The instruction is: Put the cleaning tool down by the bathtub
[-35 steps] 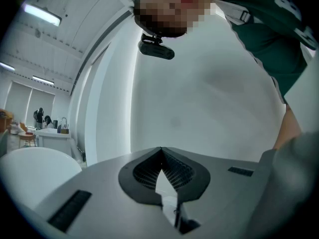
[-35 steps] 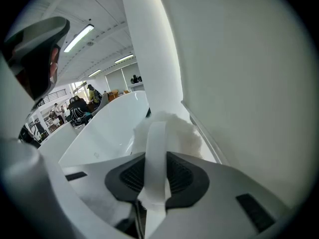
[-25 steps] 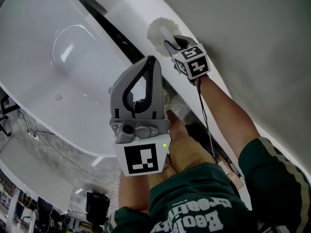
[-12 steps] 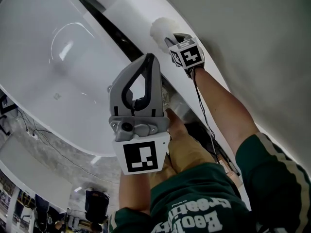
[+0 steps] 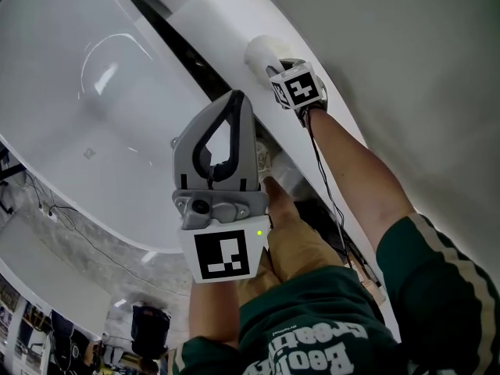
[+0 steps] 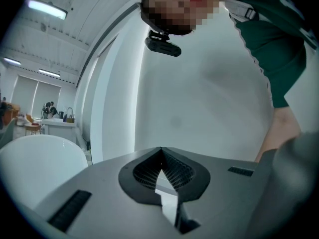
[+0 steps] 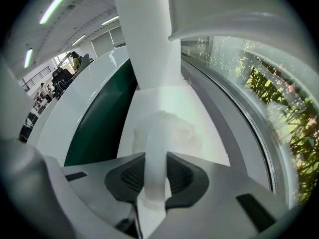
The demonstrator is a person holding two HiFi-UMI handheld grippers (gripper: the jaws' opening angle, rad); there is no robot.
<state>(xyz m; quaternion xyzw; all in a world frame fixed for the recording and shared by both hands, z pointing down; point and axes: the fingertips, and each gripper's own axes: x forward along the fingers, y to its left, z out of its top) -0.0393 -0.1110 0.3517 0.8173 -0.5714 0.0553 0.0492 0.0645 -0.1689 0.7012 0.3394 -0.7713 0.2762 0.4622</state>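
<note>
A white cleaning tool with a fluffy round head (image 5: 262,51) hangs over the white ledge (image 5: 211,14) beside the bathtub (image 5: 86,100). My right gripper (image 5: 271,67) is shut on its handle and points steeply down. In the right gripper view the white handle (image 7: 155,173) runs between the pads, and the fluffy head (image 7: 172,131) is right at the ledge; whether it touches I cannot tell. My left gripper (image 5: 237,96) is held nearer, above the tub's rim. Its jaws meet at the tips (image 6: 160,150) with nothing between them.
A dark gap (image 5: 183,49) separates the tub from the ledge. A pale wall (image 5: 406,69) rises on the right. The right gripper view shows a window with greenery (image 7: 269,88) along the ledge and people far back (image 7: 62,76). Cables (image 5: 78,237) lie on the floor by the tub.
My right gripper has sunk toward the ledge with the cleaning tool still in its jaws, and it tilts more steeply down. The left gripper has stayed where it was.
</note>
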